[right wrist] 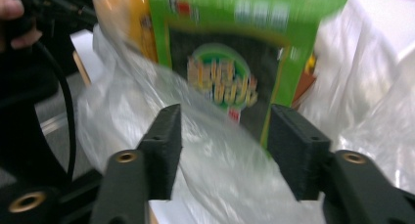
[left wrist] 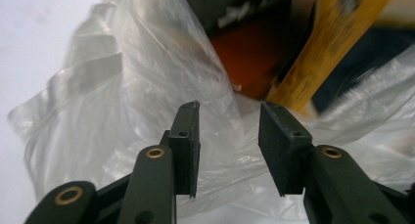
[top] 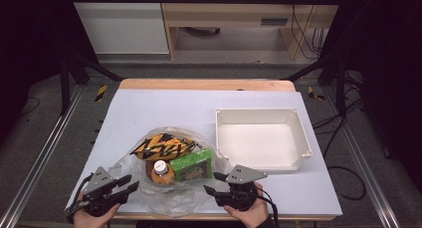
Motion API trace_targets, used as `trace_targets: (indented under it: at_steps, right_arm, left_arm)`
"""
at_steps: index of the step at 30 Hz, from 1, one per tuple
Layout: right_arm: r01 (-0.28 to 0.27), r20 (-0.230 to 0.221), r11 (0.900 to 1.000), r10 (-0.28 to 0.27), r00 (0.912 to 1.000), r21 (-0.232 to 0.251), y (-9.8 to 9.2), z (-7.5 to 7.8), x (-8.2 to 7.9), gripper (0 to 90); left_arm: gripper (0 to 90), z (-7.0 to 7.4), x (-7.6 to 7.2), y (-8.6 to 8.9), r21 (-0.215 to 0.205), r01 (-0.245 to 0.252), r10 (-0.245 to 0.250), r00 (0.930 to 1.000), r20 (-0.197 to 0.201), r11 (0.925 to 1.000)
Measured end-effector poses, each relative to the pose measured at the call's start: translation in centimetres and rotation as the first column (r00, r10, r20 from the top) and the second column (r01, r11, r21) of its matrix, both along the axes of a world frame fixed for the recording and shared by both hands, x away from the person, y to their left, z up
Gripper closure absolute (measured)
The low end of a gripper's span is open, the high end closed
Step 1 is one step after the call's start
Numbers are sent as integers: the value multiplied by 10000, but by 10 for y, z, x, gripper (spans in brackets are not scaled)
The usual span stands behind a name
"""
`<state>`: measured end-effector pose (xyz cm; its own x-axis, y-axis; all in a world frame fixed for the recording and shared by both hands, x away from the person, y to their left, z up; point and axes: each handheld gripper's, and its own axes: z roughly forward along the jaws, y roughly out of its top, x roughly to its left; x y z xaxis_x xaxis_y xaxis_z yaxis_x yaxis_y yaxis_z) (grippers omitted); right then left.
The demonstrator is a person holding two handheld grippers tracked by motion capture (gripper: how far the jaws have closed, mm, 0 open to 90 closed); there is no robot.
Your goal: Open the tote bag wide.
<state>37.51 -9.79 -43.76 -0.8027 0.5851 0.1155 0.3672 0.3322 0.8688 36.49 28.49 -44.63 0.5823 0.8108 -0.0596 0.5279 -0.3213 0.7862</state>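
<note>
Clear plastic bag (top: 169,188) sits crumpled at the near edge of the pale table (top: 164,108), and it's got a few things lying in it: an orange-and-black snack packet (top: 161,147) at the far side, a green box (top: 193,165) on the right, and an orange bottle with a white cap (top: 161,172) tucked between them. The left gripper (top: 128,183) is at the bag's left edge, held in a hand at the bottom of the high view. In the left gripper view (left wrist: 229,136) its jaws are spread apart with loose plastic film lying between them, but the pads aren't pressing on it as far as I can see. The right gripper (top: 215,183) is at the bag's right side, just in front of the green box. In the right gripper view (right wrist: 222,145) those jaws stand apart too, bag film bunched between them, nothing pinched. An empty white tray (top: 298,133) sits to the right of the bag.
</note>
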Motion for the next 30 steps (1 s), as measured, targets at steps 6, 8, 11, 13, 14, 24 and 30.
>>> trace_targets:
  at_steps: [6,8,11,13,14,24,30]
  right_arm:
    - [-199,-433,9960,162,9989,-866,2,-23,3,750]
    - [-214,-567,9932,150,9983,-1140,1,-30,4,808]
    - [-140,-856,9902,21,9963,-1392,-2,-39,7,873]
    - [50,-1073,9878,-219,9940,-1556,-3,-46,9,884]
    - [148,-1132,9847,-348,9930,-1734,-4,-49,10,887]
    - [467,-1076,9886,-624,9922,-1429,-5,-49,12,817]
    - [489,-541,9957,-533,9971,-790,-7,-39,8,728]
  left_arm:
    - [648,-21,4,-7,600,74,-36,9980,-631,9982]
    - [653,-24,4,-8,804,110,-52,9974,-720,9967]
    - [658,-27,5,-10,1010,58,28,9964,-842,9949]
    - [658,-29,6,-10,974,-25,104,9967,-806,9952]
    - [657,-29,7,-10,1044,4,82,9965,-828,9945]
    - [640,-31,9,-10,1047,-26,86,9983,-568,9945]
    - [558,-26,8,-6,443,-102,114,9995,-281,9990]
